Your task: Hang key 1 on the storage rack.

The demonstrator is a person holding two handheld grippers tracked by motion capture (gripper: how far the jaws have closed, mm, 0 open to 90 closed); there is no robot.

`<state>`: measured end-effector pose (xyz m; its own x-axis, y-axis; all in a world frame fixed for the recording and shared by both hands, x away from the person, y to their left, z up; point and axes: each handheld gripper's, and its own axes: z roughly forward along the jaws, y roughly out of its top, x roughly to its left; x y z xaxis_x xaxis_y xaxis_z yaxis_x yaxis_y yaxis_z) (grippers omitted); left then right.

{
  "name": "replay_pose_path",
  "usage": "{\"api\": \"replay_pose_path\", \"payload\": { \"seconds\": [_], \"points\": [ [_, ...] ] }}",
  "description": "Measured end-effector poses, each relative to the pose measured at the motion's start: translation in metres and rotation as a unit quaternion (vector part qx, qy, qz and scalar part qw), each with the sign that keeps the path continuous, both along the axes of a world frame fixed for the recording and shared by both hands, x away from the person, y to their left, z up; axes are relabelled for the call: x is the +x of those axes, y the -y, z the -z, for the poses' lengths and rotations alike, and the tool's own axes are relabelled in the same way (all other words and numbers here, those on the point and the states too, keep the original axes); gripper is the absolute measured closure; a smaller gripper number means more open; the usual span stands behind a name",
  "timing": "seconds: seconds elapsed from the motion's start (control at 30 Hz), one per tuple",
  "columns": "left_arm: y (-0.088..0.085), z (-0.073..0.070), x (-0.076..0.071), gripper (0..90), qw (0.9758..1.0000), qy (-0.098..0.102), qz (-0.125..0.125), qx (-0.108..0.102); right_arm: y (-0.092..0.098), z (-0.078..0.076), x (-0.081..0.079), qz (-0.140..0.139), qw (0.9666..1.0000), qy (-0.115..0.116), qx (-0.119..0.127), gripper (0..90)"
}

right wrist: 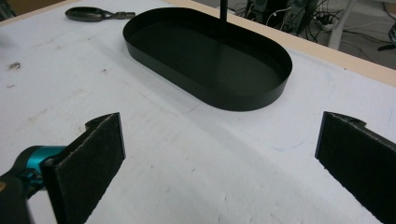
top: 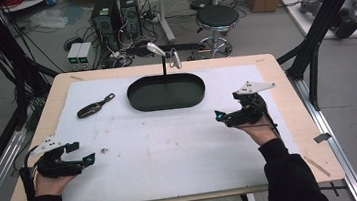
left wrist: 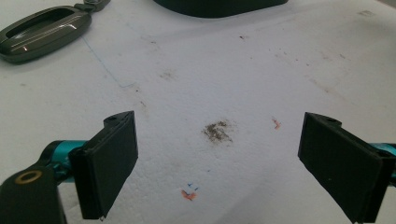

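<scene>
Key fob lies flat, long axis slanting toward black tray.

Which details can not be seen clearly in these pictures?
- Key fob: left gripper view, its ring end is cut by the top edge.
- Black tray: same view, only its near wall is inside the frame.
- Stand post: right gripper view, its top is cut off.

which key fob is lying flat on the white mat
The dark key fob left of the black tray; the silver fobs hang from the tray's stand.
</scene>
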<state>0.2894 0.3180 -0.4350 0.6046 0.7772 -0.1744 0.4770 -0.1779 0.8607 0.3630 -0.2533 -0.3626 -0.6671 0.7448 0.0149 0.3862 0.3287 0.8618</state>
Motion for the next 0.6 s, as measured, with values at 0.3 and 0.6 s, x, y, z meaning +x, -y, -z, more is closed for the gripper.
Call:
{"api": "replay_pose_path", "payload": {
  "seconds": [0.3,0.6],
  "points": [
    [0.001,0.000,0.000,12.4,1.0000,-0.001,0.002,0.004,0.020,0.022,-0.019,0.013,0.9995,-0.022,0.016,0.8],
    [0.002,0.000,0.001,12.4,1.0000,-0.004,0.000,0.006,0.035,0.038,-0.033,0.024,0.9986,-0.030,0.036,0.8]
  ]
}}
